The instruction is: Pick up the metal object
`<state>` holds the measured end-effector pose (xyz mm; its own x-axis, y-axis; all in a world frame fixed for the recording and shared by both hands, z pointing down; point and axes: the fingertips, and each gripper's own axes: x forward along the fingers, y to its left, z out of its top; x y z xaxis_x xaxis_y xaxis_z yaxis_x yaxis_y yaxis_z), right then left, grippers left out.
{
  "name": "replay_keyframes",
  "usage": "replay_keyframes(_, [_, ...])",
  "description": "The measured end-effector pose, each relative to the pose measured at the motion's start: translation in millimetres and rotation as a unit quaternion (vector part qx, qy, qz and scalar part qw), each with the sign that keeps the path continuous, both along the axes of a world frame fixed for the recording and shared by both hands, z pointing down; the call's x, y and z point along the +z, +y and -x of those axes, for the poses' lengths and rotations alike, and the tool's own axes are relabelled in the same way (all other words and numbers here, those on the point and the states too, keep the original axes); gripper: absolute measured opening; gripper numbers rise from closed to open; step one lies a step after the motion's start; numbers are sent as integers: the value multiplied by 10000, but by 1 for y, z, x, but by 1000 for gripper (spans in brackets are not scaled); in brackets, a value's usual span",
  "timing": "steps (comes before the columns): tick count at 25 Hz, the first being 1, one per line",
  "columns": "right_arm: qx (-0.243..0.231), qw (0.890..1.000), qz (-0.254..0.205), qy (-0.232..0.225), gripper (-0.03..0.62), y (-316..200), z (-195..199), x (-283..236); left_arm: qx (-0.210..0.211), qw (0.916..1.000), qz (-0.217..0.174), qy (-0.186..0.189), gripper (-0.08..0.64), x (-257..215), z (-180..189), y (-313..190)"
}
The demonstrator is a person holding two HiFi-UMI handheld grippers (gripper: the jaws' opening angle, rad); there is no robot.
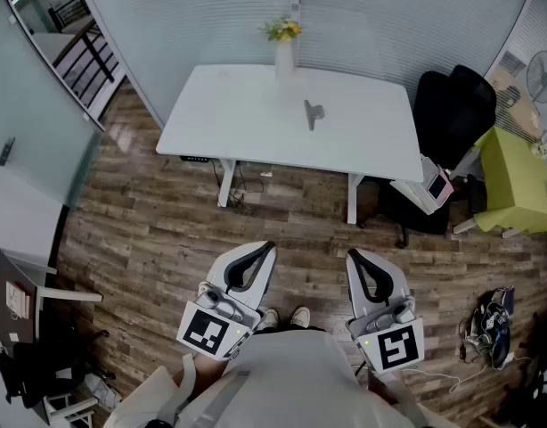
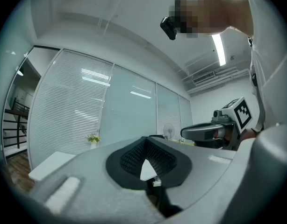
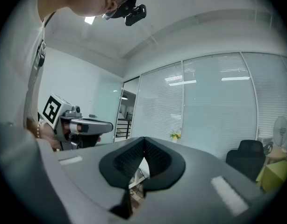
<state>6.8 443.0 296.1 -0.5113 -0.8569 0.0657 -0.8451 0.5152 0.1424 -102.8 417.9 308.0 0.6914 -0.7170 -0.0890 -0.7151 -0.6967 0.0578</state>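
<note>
Jaws of the left hand-held gripper [image 1: 266, 251] are pressing together at their tips with nothing between them. Its own view is showing only a small triangular gap lower down, between the black pads [image 2: 125, 162]. The right hand-held gripper [image 1: 355, 256] is sitting just as closed and just as empty, with its tips meeting. Both hand-held grippers are pointing level, away from the person, side by side and apart. The person is standing on the wooden floor [image 1: 149, 230], and pale shoes [image 1: 287, 316] are showing between the two tools.

The metal object [image 1: 313, 112] is lying on the white table [image 1: 229, 114], well apart from both hand-held grippers across a stretch of bare floor. It is resting a little right of the table's middle; it is grey and too small for its shape to be told. A white vase with yellow flowers [image 1: 283, 47] is standing at the table's far edge, left of the object and not touching it.

A black office chair [image 1: 452, 105] is standing at the table's right end, with a yellow-green chair [image 1: 514, 181] further right. A small white unit with a pinkish screen [image 1: 432, 185] is sitting near the table's near right corner. A fan [image 1: 542, 71] is standing at the far right. A dark tangle of gear [image 1: 489, 328] is lying on the floor near the right side.
</note>
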Motion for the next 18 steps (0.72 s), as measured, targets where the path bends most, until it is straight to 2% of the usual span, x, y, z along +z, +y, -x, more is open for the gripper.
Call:
replay_keyframes(5, [-21,9999,-97,-99,2,11,-4,-9,-28,9999,-110,-46,6,-10,-6,7])
replay_keyframes(8, [29,9995,-302,-62,2,17,-21,-14,-6,9999,-150,-59,6,-14,-18,10])
replay_keyframes(11, [86,9996,-280,-20,2,19,-39,-12,11,9998,-180,-84,6,-14,-34,11])
replay_keyframes(18, [120,9998,-143,-12,2,17,-65,-7,106,9999,63,28,6,-4,-60,13])
